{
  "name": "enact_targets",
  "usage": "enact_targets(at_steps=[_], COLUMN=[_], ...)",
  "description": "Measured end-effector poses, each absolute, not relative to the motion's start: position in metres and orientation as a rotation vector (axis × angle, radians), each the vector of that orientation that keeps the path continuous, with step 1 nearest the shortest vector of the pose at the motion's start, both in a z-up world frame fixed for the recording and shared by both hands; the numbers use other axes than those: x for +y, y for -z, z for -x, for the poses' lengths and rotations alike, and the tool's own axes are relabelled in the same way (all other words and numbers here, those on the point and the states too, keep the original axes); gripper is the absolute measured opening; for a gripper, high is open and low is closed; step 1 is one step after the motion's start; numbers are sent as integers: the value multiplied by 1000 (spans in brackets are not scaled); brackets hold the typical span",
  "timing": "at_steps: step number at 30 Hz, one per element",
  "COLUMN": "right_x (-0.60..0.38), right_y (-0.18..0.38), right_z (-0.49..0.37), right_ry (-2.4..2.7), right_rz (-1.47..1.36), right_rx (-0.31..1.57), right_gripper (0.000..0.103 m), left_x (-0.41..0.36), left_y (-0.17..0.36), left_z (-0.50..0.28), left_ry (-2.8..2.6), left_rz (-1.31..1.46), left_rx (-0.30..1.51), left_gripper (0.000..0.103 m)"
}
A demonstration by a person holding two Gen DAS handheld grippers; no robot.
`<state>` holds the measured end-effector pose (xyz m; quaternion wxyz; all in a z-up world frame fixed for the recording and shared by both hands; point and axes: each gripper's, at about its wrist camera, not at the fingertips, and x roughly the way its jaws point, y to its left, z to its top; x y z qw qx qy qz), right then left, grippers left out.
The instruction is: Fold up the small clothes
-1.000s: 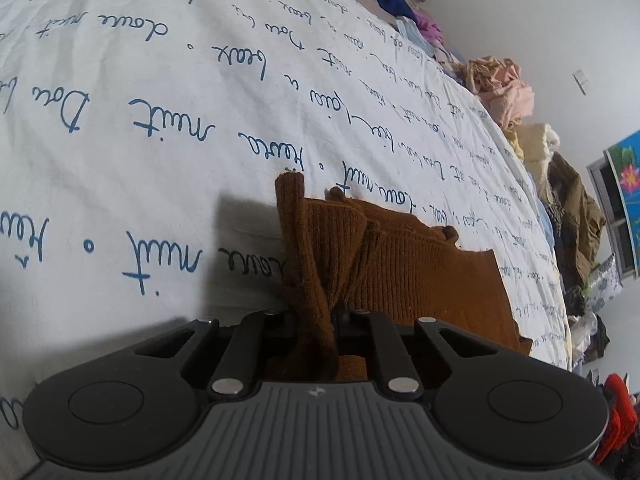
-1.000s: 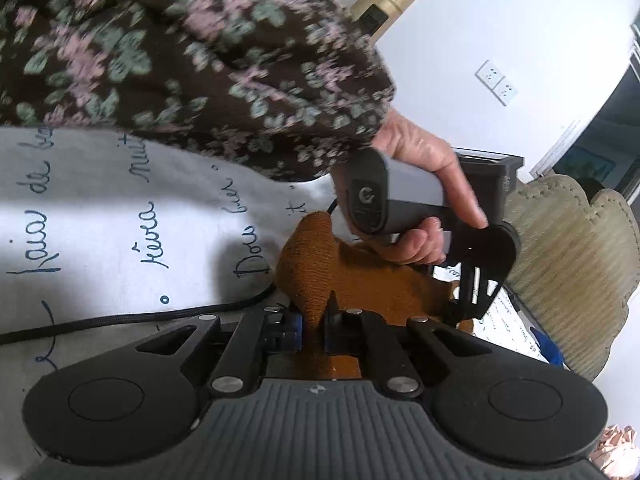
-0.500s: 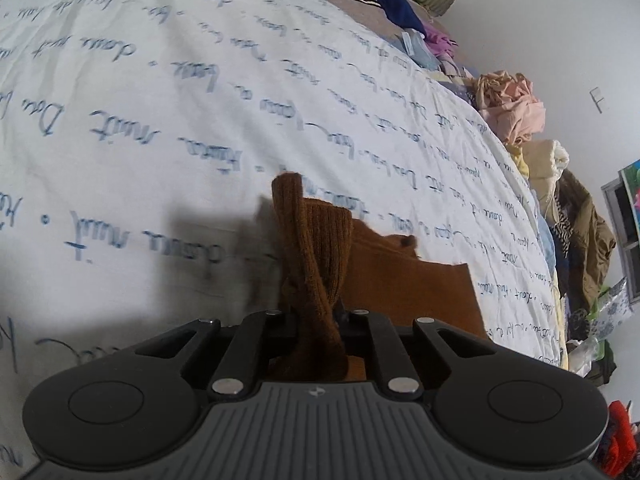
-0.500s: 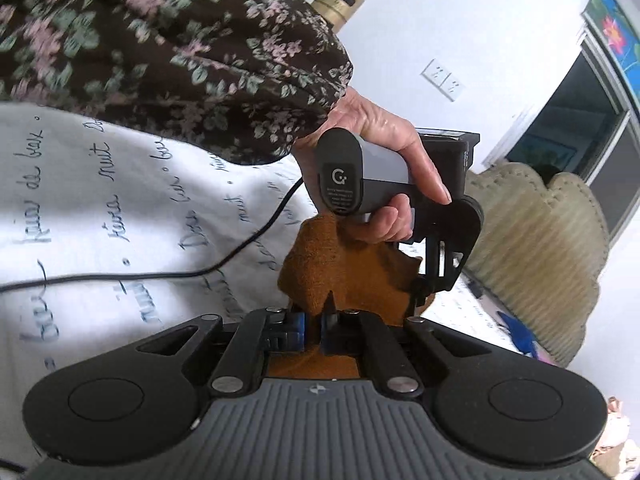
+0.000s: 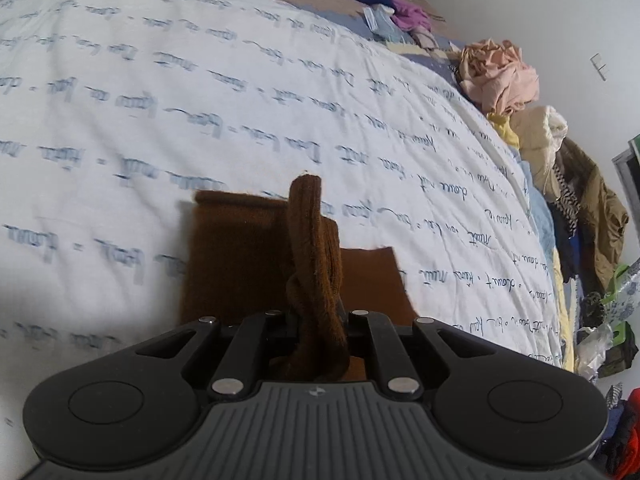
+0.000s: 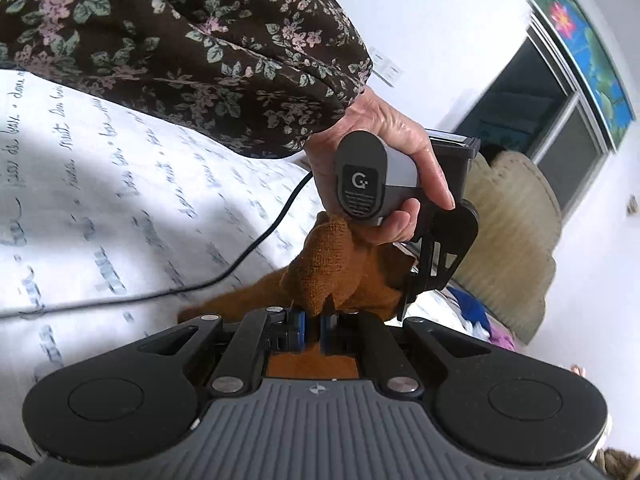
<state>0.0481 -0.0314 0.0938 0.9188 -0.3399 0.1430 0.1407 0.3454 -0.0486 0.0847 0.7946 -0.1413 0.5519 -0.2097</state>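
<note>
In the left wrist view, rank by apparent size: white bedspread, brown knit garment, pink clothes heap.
1. white bedspread, fills most of the frame.
2. brown knit garment, though it sits nearest the camera, which inflates it.
3. pink clothes heap, farther off, so true size is unsure.

White wall (image 6: 460, 40), dark window (image 6: 540, 128)
</note>
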Motion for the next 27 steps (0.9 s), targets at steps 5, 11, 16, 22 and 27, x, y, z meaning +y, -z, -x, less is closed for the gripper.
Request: enact_targets(at_steps=[5,11,16,22,27], right_x=[-63,-88,-106,-131,-161], right_y=[-90,-86,-76,-67,-62], right_z=[-41,-43,-43,-50,-56], right_ry=[-260,-215,-166,-146,-170], right_rz=[665,640,605,445,214], right_rx=[349,420,485,583,669], right_gripper=[6,6,6,7,7], left_x=[-93,-133,-165,-197,-209], left_y=[-75,-65,-60,-54,-63], left_z=[-340,-336,-332,-329,-325], left_ry=[380,326,268,250,315], left_rz=[246,231,232,244,313], left_rx=[1215,1235,1255,1283,1284], left_gripper=[10,11,11,14,16])
